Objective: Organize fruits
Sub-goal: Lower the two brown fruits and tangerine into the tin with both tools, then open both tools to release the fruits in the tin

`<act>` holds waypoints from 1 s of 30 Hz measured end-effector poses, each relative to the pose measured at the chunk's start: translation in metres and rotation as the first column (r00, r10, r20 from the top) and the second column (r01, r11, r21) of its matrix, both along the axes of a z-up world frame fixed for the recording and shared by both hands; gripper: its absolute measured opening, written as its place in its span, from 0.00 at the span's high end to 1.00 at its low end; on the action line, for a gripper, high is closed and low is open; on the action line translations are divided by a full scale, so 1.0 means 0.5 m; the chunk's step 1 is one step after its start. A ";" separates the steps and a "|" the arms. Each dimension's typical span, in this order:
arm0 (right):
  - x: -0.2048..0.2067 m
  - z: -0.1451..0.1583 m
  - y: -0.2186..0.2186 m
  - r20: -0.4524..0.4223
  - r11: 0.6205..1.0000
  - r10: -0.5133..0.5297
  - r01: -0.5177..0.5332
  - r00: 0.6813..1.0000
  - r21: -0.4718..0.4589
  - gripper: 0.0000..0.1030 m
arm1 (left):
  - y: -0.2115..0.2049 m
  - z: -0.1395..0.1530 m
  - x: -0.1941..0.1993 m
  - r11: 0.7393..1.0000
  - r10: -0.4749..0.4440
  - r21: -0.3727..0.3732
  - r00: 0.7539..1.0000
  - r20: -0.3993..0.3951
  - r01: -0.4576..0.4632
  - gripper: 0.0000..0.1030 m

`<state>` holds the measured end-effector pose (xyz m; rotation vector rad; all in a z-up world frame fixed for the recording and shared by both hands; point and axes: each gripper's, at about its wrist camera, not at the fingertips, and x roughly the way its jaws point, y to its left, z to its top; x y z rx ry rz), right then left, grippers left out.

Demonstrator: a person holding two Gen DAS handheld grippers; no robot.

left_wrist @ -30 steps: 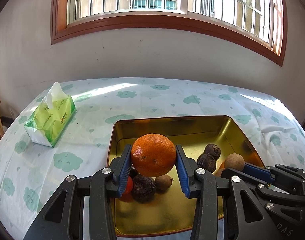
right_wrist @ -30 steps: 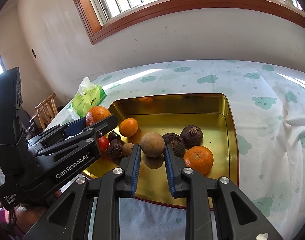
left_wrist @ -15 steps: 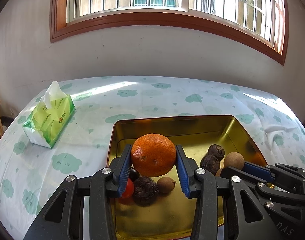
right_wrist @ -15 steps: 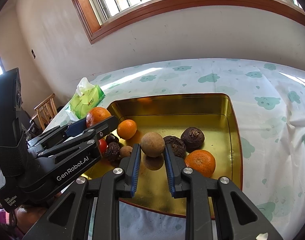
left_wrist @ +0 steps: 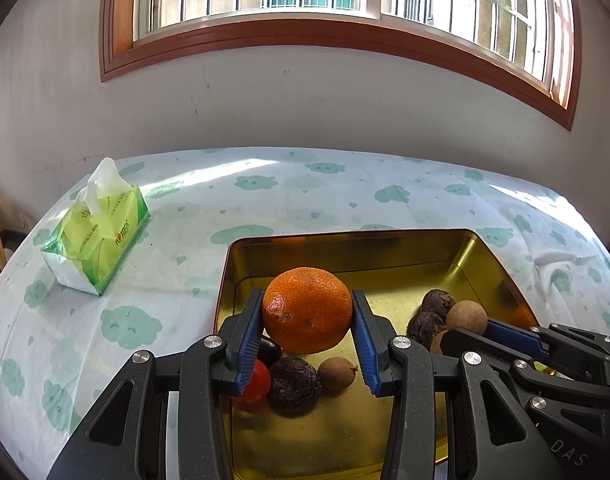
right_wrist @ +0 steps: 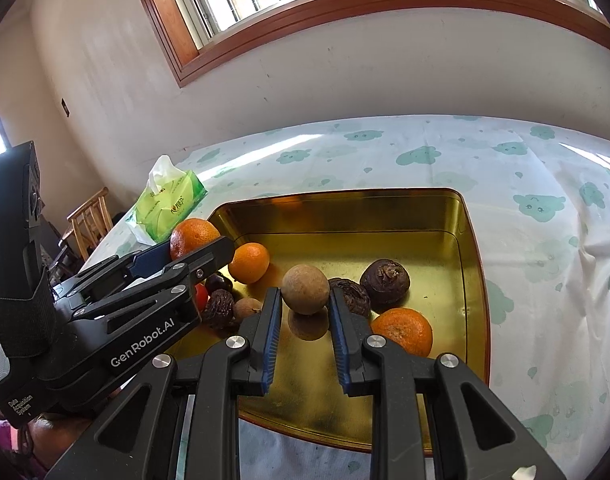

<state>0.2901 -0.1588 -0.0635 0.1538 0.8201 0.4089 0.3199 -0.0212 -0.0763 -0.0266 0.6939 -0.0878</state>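
My left gripper [left_wrist: 307,312] is shut on a large orange [left_wrist: 307,310] and holds it above the near left part of a gold metal tray [left_wrist: 345,244]. My right gripper [right_wrist: 305,300] is shut on a round tan fruit [right_wrist: 305,289] and holds it just above the tray floor [right_wrist: 461,216]. In the tray lie two smaller oranges [right_wrist: 249,262] [right_wrist: 403,330], dark wrinkled fruits [right_wrist: 385,278], a small red fruit [left_wrist: 257,380] and a small brown fruit [left_wrist: 337,374]. The left gripper [right_wrist: 185,256] with its orange also shows in the right wrist view.
A green tissue pack [left_wrist: 97,236] lies on the cloud-patterned tablecloth [left_wrist: 305,192] left of the tray. A wooden chair [right_wrist: 89,220] stands beyond the table's left edge. The wall and window lie behind the table.
Both grippers have risen and drawn back a little with their fruits still held. The tray's contents have not moved.
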 end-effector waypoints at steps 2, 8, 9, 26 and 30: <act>0.001 -0.001 0.000 0.001 1.000 -0.001 0.001 1.000 0.000 0.77 | 0.001 -0.001 0.002 1.000 0.000 -0.002 1.000 -0.001 0.000 0.58; 0.006 -0.001 0.001 0.004 1.000 -0.001 0.001 1.000 0.000 0.76 | 0.002 0.000 0.005 1.000 0.001 -0.002 1.000 -0.001 -0.001 0.58; 0.008 -0.001 0.001 0.006 1.000 -0.001 0.001 1.000 -0.001 0.76 | 0.002 0.000 0.006 1.000 0.002 0.001 1.000 0.000 -0.002 0.58; -0.006 0.006 0.002 0.062 0.999 -0.023 0.025 0.998 -0.036 0.67 | -0.002 0.021 -0.008 0.999 0.011 0.039 0.997 0.078 -0.015 0.26; -0.011 0.010 0.001 0.073 0.999 -0.028 0.031 0.997 -0.038 0.66 | -0.002 0.020 -0.010 0.999 0.016 0.037 0.997 0.079 -0.019 0.26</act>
